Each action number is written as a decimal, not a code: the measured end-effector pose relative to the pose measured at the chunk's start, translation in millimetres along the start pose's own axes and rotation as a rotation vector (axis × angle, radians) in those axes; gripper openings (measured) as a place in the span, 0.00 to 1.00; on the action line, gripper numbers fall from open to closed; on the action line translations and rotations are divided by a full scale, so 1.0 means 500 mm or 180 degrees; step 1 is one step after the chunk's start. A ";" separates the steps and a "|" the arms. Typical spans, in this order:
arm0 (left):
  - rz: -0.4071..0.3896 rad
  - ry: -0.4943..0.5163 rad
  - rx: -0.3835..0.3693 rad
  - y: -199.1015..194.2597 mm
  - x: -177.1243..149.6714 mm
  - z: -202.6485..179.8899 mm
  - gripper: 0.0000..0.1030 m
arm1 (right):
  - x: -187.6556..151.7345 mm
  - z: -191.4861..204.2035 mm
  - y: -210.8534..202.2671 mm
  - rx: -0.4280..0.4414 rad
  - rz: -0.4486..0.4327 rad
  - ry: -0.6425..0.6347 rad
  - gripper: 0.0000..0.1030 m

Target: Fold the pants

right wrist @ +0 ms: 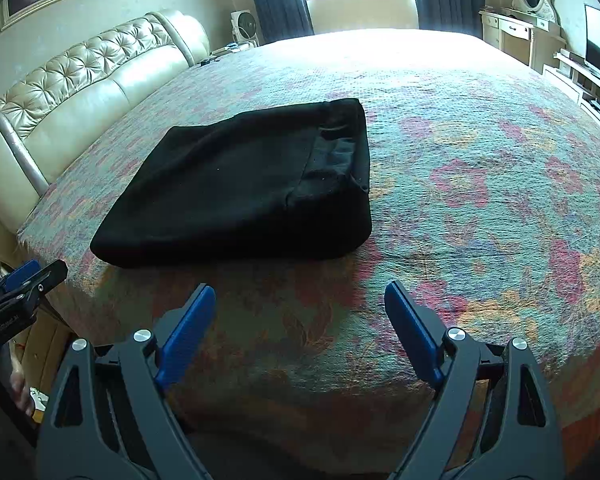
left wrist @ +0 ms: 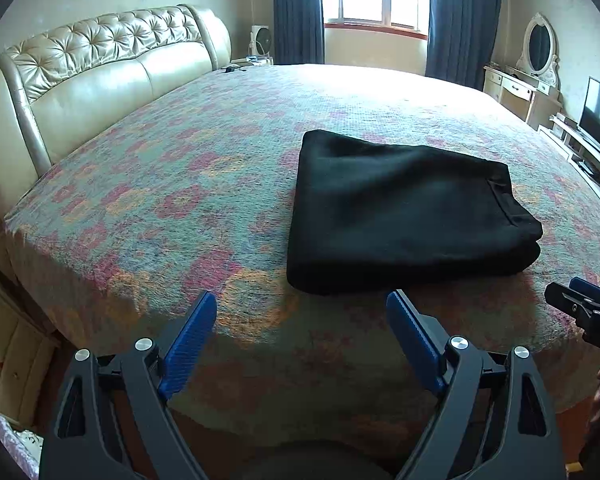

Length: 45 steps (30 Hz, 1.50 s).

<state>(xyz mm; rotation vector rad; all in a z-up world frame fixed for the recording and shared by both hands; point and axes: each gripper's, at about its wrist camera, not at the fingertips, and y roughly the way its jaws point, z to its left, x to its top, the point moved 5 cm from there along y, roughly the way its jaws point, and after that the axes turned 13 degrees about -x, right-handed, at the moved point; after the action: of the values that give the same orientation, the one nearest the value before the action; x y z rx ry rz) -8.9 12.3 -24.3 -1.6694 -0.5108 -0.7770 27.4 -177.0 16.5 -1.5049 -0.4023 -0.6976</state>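
Black pants (left wrist: 408,212) folded in thick stack on bed (left wrist: 204,168): soft, limp, light. Grip layered near edge. Left tongs (left wrist: 302,336) and right tongs (right wrist: 300,330) apart, empty.

A wide bed (left wrist: 180,184) is seen, covered edge to edge by a woven spread (right wrist: 480,208) patterned in pink, orange and grey-green. A cream tufted headboard (left wrist: 100,64) is set along its left side. Black pants (left wrist: 400,212) are laid directly on the spread, folded into a compact, roughly rectangular stack of several layers, near the front edge of the bed. The waistband end is turned toward the right side of the stack. A small dark object (left wrist: 231,68), too small to identify, is noted at the far corner by the headboard.
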 end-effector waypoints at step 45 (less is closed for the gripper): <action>-0.0068 0.0351 -0.0118 -0.031 0.057 -0.044 0.85 | -0.017 0.007 0.017 0.0113 0.0202 0.0004 0.84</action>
<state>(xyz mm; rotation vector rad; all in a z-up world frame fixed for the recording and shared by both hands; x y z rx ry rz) -5.1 -7.4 9.2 -1.6471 -0.4399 -0.8937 27.0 -172.7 4.7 -1.4774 -0.3626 -0.6383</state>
